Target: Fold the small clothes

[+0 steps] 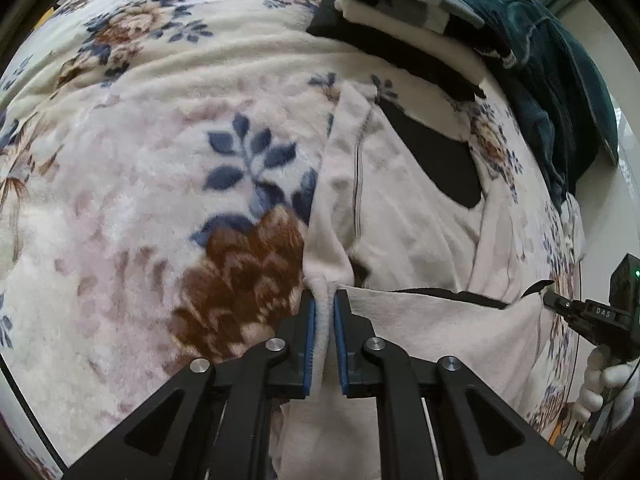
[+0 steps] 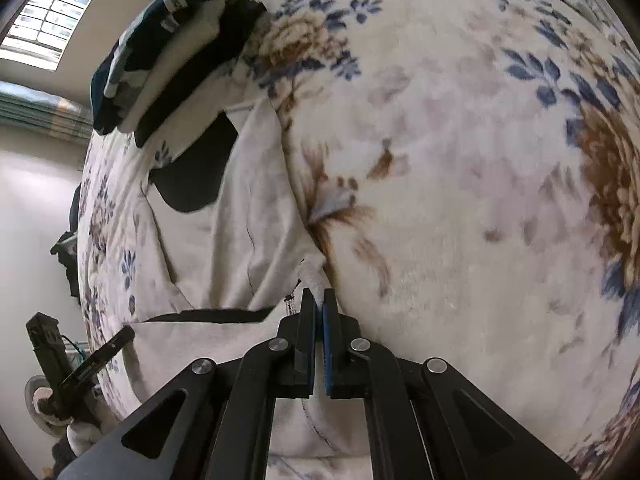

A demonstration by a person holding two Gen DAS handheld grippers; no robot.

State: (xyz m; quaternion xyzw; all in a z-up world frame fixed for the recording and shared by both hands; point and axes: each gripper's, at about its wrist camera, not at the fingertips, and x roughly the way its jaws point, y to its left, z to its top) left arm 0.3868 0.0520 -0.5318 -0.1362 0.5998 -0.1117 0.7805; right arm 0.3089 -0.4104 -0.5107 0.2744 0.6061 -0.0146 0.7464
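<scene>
A pale pink garment point(image 1: 404, 200) with a black patch point(image 1: 444, 160) lies on the floral blanket; it also shows in the right wrist view point(image 2: 224, 220). Its near part is folded up over itself. My left gripper point(image 1: 324, 304) is shut on the garment's near left corner. My right gripper point(image 2: 319, 304) is shut on the garment's other near corner; it shows at the right edge of the left wrist view point(image 1: 550, 298). The left gripper point(image 2: 124, 336) shows at the lower left of the right wrist view.
The floral fleece blanket point(image 1: 160, 160) covers the bed. A stack of folded clothes point(image 1: 400, 4) lies behind the garment, also in the right wrist view point(image 2: 172, 52). A dark teal garment point(image 1: 560, 80) lies heaped at the far right. A window point(image 2: 52, 12) is up left.
</scene>
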